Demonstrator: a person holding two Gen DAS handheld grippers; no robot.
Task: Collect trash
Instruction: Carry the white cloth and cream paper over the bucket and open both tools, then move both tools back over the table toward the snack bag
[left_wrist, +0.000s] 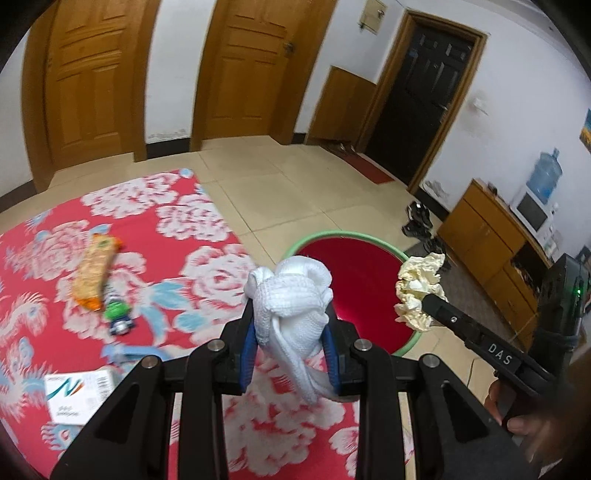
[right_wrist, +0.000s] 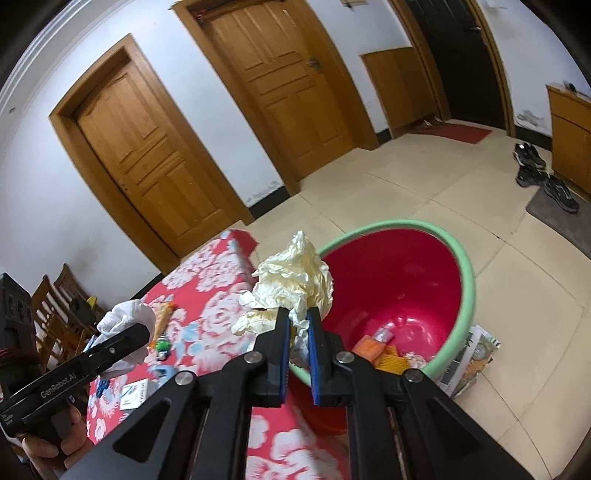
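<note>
The left tool (left_wrist: 291, 328) is clamping a soft white cloth wad (left_wrist: 291, 295); the right tool (right_wrist: 298, 328) is pinching crumpled cream paper (right_wrist: 295, 277). Both are looking light and squashy, best gripped mid-bunch above the red bin (right_wrist: 469, 273).

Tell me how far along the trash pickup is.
Done: some wrappers already lie in the red bin. In hand: the left hand-held gripper clamps a white cloth wad, the right hand-held gripper a crumpled cream paper, both near the bin. Left: snack wrapper, small green bottle and white card on the floral cloth.
</note>
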